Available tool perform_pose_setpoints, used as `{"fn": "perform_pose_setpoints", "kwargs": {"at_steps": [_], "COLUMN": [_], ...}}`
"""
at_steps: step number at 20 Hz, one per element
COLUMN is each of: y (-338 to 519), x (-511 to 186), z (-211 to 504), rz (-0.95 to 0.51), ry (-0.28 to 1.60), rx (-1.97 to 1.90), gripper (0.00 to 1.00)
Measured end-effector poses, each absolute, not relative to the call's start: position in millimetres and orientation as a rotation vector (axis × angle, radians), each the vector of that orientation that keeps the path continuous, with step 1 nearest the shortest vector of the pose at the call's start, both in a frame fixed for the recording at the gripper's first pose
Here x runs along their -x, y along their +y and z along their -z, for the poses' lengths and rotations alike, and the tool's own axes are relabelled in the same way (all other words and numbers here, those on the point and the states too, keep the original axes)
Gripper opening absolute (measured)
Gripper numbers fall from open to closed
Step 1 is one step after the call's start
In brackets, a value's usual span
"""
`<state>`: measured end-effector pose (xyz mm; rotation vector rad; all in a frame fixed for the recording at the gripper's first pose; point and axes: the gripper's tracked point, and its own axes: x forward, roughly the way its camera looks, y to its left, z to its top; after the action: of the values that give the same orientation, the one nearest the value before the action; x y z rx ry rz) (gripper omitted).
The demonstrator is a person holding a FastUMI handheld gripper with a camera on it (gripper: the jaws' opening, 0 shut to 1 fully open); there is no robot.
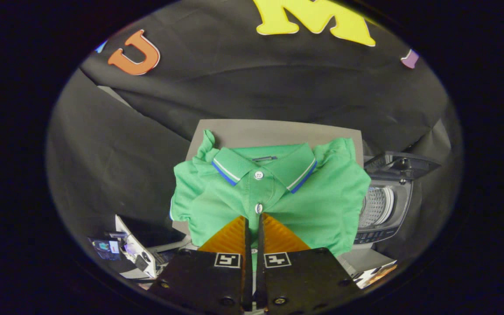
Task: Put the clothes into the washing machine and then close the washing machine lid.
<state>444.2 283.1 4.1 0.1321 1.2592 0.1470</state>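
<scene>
Tongs (pixel 253 217) pinch green shirt (pixel 322 197), collar pointing away.

The tool (pixel 253 217) points forward, its fingers nearly closed together.

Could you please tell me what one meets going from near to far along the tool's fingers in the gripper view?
Tool, its fingers closed on the shirt's front placket → green polo shirt → grey table → black cloth wall. The open washing machine stands off to the shirt's right.

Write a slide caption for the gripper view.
Gripper shut on green polo shirt, lifted beside the open washing machine.
</scene>
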Motion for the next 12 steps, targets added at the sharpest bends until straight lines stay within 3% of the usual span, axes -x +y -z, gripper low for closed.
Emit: {"fn": "perform_pose_setpoints", "kwargs": {"at_steps": [12], "y": [275.6], "x": [-414.1], "z": [-85.5], "rz": [-0.195], "ry": [1.137], "rx": [-0.187], "gripper": [0.07]}}
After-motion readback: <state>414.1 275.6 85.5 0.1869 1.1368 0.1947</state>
